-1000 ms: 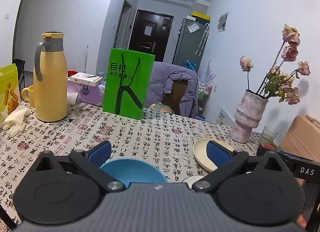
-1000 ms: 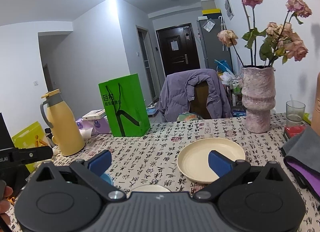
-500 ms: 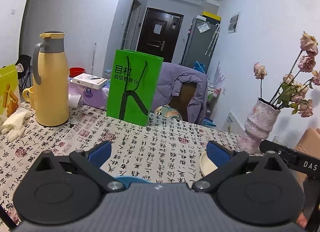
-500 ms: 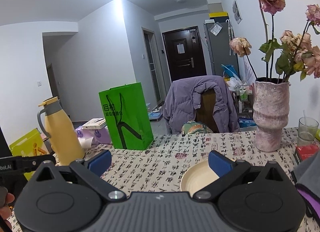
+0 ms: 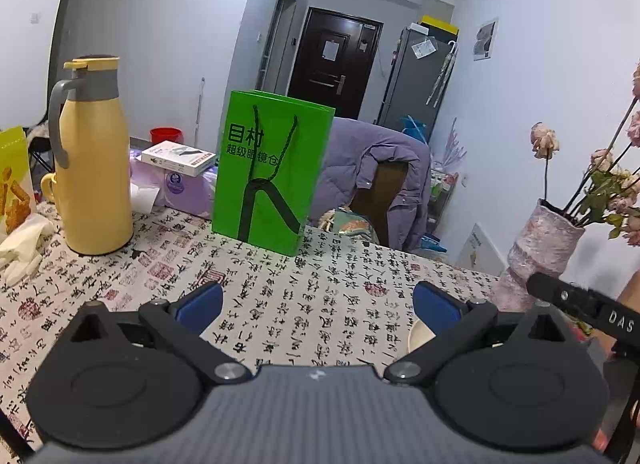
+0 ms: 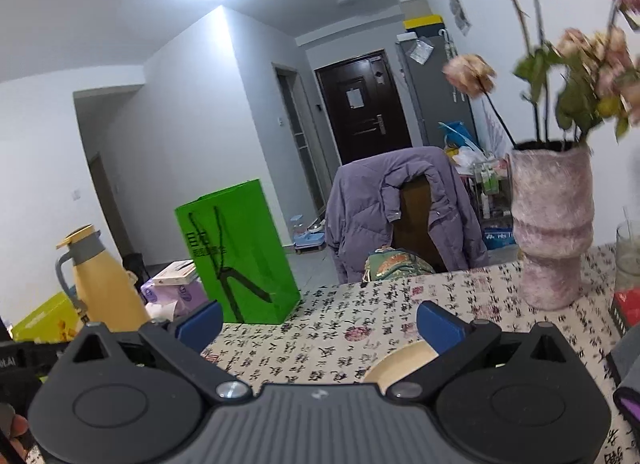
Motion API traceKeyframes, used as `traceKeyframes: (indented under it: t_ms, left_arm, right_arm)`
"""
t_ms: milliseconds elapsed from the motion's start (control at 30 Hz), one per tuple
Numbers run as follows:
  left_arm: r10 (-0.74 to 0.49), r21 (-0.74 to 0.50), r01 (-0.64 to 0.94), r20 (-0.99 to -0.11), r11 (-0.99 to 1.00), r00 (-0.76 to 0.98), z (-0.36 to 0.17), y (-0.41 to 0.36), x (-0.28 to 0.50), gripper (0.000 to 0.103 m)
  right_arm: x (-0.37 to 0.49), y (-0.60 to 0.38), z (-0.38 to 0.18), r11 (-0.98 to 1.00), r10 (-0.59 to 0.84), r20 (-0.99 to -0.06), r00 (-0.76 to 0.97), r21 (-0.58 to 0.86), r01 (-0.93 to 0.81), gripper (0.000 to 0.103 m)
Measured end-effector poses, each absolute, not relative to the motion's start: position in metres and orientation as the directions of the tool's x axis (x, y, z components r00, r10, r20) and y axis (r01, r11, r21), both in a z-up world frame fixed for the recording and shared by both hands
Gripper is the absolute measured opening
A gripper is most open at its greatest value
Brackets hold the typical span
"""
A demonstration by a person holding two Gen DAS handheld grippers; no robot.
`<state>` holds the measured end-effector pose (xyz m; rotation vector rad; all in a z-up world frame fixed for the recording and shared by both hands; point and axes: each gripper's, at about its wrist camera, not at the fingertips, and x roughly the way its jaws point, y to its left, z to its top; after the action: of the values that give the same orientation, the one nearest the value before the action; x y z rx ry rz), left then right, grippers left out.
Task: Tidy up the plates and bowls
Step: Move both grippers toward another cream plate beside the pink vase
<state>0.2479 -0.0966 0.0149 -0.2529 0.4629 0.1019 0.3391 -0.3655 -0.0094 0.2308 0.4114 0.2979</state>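
Note:
My left gripper is open and empty above the patterned tablecloth. Only a sliver of the cream plate shows beside its right finger. My right gripper is open and empty too. The cream plate's rim shows low behind its right finger, mostly hidden by the gripper body. The blue bowl is out of view in both views.
A yellow thermos, a green paper bag and a purple tissue pack stand at the back left. A pink vase with dried roses stands at the right, with a glass beside it. A chair with a purple jacket is behind the table.
Both grippers have tilted up and risen. The blue bowl has dropped out of the left view, and the cream plate has sunk almost out of sight in both views.

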Motion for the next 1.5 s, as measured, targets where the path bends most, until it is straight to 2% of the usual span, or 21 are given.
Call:
traceKeyframes:
  t_ms: [533, 933, 1233, 1500]
  left_arm:
    - [0.053, -0.182, -0.175, -0.529, 0.968, 0.847, 0.005, -0.137, 0.288, 0.103]
    - [0.016, -0.197, -0.168, -0.604, 0.966, 0.797, -0.016, -0.183, 0.329, 0.103]
    - [0.062, -0.106, -0.173, -0.655, 0.979, 0.753, -0.034, -0.213, 0.372, 0.103]
    - [0.074, -0.095, -0.201, -0.715, 0.975, 0.696, -0.058, -0.23, 0.406, 0.103]
  right_arm:
    - [0.365, -0.417, -0.023, 0.929, 0.286, -0.399, 0.871, 0.337, -0.151, 0.103]
    - [0.39, -0.439, -0.047, 0.941, 0.238, -0.508, 0.828, 0.333, -0.066, 0.103]
    - [0.408, -0.474, -0.073, 0.928, 0.168, -0.569, 0.805, 0.368, 0.066, 0.103]
    - [0.421, -0.483, -0.092, 0.927, 0.155, -0.618, 0.771, 0.361, 0.103, 0.1]
